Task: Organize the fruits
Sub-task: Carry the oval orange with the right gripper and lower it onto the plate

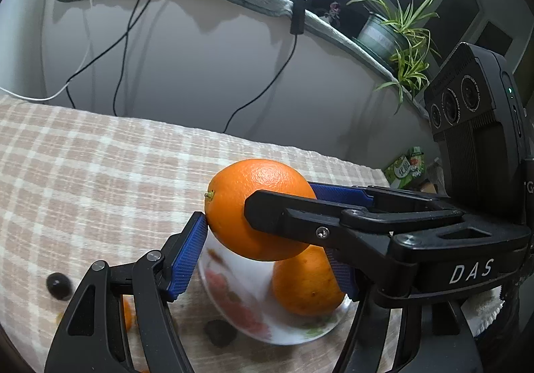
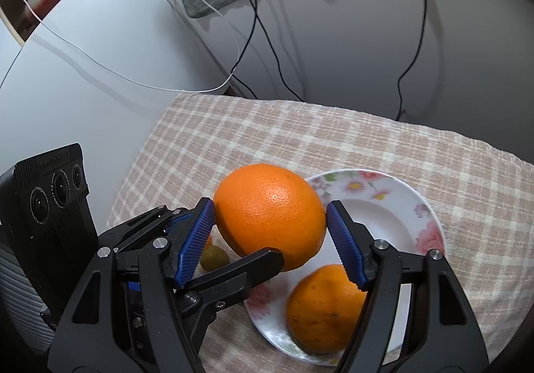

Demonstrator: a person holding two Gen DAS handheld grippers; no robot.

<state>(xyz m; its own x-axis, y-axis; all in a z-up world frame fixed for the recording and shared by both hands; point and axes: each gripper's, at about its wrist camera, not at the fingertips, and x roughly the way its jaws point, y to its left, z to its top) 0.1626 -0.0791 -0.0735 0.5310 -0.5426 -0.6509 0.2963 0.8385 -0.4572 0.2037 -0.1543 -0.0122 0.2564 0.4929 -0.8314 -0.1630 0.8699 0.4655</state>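
We've got a checked cloth point(image 2: 333, 139) on the table, cables point(image 2: 253, 22) down the grey wall, a plant point(image 1: 400, 29) on the ledge. Both claws, left point(image 2: 233, 243) and right point(image 2: 270, 229), squeeze one orange point(image 2: 270, 213) above the flowered plate point(image 2: 383, 206), where another orange point(image 2: 325, 306) sits.

"DAS" on right claw point(image 1: 287, 209)
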